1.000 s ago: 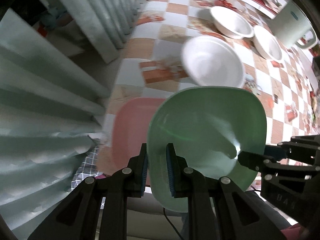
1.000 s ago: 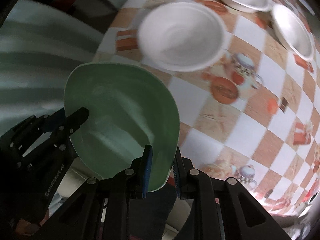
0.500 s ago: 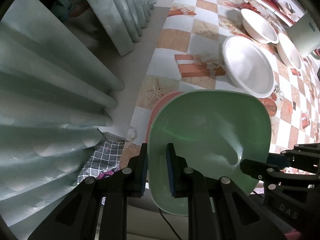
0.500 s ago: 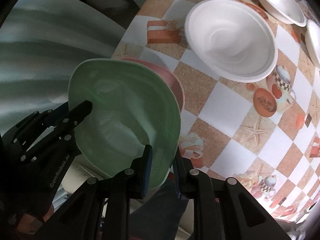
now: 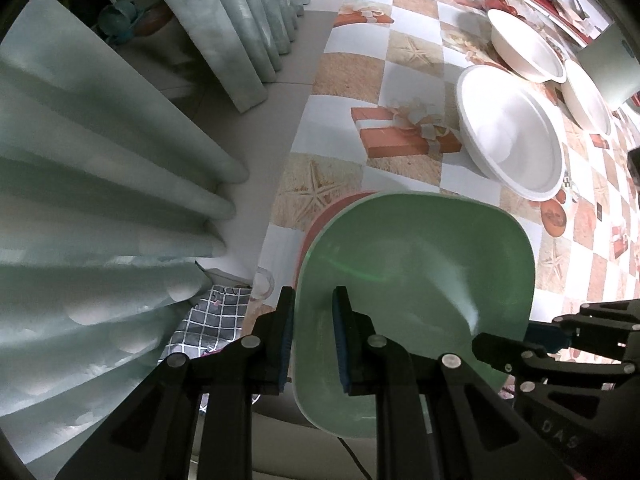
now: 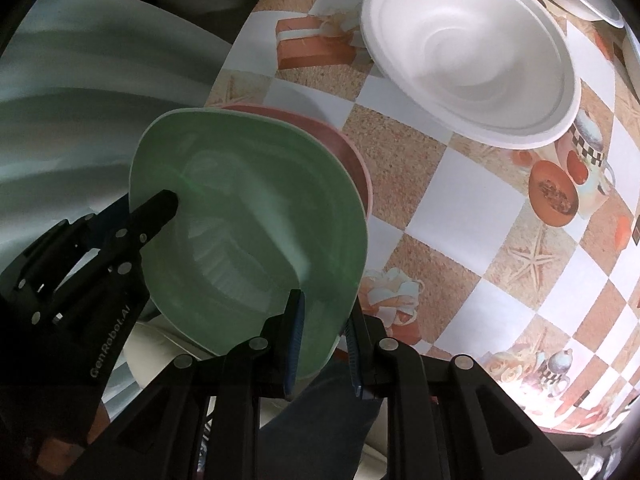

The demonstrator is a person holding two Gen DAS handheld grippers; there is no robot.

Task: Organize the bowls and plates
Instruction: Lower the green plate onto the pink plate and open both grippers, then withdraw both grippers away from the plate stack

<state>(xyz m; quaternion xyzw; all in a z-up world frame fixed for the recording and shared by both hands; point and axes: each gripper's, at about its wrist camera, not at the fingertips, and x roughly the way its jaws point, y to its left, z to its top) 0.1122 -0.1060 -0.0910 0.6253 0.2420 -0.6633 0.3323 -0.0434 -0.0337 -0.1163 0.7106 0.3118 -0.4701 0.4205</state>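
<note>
Checked tablecloth [image 5: 412, 60] below, both grippers carry the green plate [image 5: 416, 280] over the pink plate [image 6: 352, 152], left gripper [image 5: 314, 336] easing its pinch on the near rim, right gripper [image 6: 322, 344] clamped on the opposite rim; next, lower it squarely and let go

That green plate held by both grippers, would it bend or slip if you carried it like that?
The green plate probably stays stiff: pinched only at two rim spots, it shows no sag. Its glossy surface could be slippery. The left gripper is easing open, so the right gripper may soon hold it alone and it could tip.
</note>
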